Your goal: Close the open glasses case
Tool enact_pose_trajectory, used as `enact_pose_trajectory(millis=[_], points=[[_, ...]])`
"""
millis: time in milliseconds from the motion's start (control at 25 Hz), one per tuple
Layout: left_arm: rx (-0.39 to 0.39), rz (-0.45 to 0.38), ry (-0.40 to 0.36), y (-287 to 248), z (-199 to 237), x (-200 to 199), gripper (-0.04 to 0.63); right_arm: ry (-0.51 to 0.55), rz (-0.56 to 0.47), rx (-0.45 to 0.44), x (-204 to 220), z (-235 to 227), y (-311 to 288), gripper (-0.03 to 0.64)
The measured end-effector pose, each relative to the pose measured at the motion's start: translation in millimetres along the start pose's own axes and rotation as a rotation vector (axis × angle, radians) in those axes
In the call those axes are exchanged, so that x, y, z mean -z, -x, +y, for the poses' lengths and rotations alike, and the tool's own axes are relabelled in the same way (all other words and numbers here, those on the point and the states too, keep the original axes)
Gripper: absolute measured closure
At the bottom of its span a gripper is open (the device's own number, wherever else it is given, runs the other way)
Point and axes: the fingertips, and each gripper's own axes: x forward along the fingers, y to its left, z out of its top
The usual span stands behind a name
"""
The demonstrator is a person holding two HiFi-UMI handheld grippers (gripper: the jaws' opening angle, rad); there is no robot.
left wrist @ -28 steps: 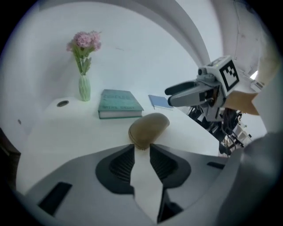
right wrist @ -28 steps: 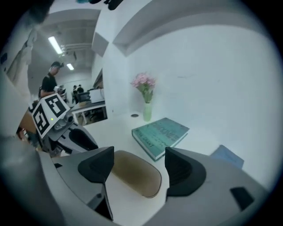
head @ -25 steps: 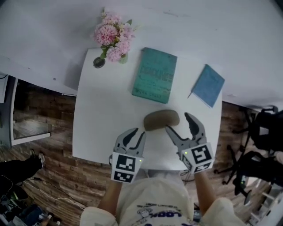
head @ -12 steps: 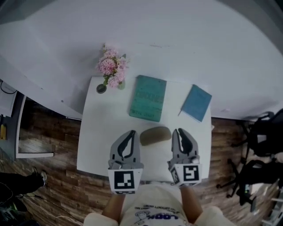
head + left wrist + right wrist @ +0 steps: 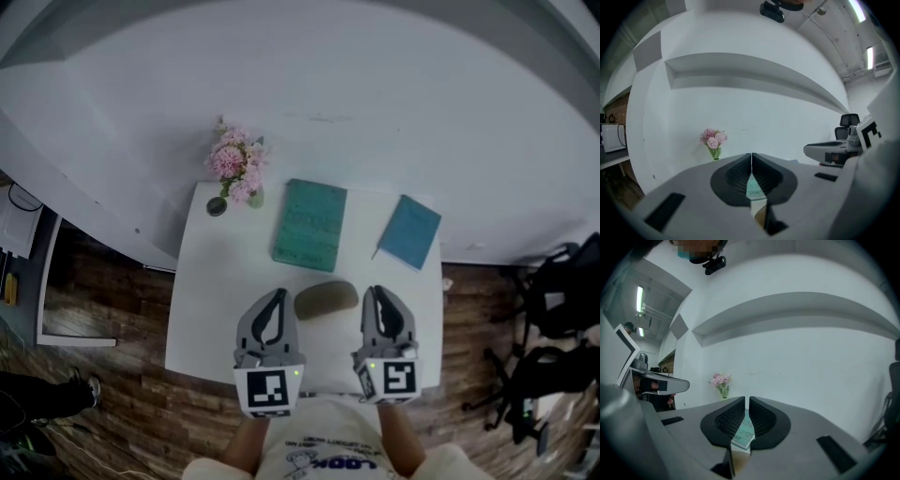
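Where the glasses case (image 5: 326, 299) lies on the white bench (image 5: 211, 281), you see it near the front edge, just ahead of the lower end of the green book (image 5: 309, 225). Note its form: a rounded oblong shell, dull olive-brown, lying flat with its long side running across the bench. The lid sits down on the base, and no opening shows along the edge that faces you.

Check the left claw (image 5: 279, 292) in the left gripper view. Its two dark ribbed pads meet along a thin line, having just been closing, and nothing stands between them. Check the right claw (image 5: 373, 291) in the right gripper view. Its pads have likewise just been closing and stand together but for a hairline slit, with nothing gripped.

From the head view, you hold one claw at each side of the case, left claw at its left end, right claw at its right end. Both point toward the white wall (image 5: 375, 112), and neither touches the case.

Farther back on the bench you find a blue book (image 5: 409, 232) to the right of the green one, and pink flowers (image 5: 235, 162) at the rear left corner.
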Motion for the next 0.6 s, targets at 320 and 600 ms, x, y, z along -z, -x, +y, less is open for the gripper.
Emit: enact_pose_trajectory(millis=[320, 600], points=[[-0.023, -0.011, 0.011, 2.5, 3.2, -3.1, 0.589, 0.0, -0.021, -0.002, -8.0, 2.2, 0.6, 0.586], [-0.027, -0.015, 0.011, 1.9, 6.3, -1.5, 0.589, 0.003, -0.007, 0.01, -4.4, 0.9, -2.3, 0.586]])
